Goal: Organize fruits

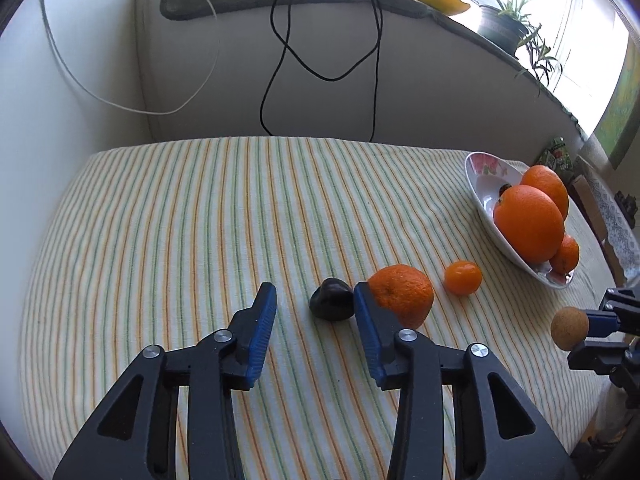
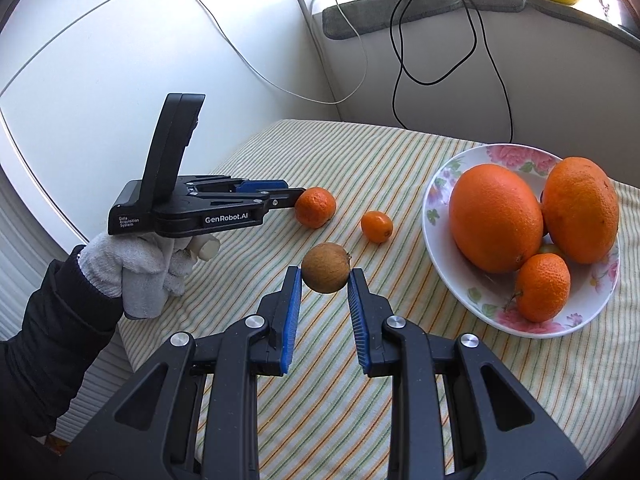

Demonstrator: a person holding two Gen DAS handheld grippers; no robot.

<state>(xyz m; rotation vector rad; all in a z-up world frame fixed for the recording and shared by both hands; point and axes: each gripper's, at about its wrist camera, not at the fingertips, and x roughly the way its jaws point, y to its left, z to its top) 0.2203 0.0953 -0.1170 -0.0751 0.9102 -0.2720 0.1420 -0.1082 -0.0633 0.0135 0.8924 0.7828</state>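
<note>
Three orange citrus fruits already lay in the flowered white bowl (image 2: 436,184) right of the right tool (image 2: 325,276), which clamped a brown kiwi (image 2: 326,267), while the left tool (image 1: 315,300), part-open and empty, faced a dark plum (image 1: 332,299), bumpy mandarin (image 1: 402,294) and small kumquat (image 1: 463,277).

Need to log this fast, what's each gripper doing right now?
Left gripper: open, holding nothing; a dark fruit lies just ahead of it.
Right gripper: closed on the brown fruit.
</note>
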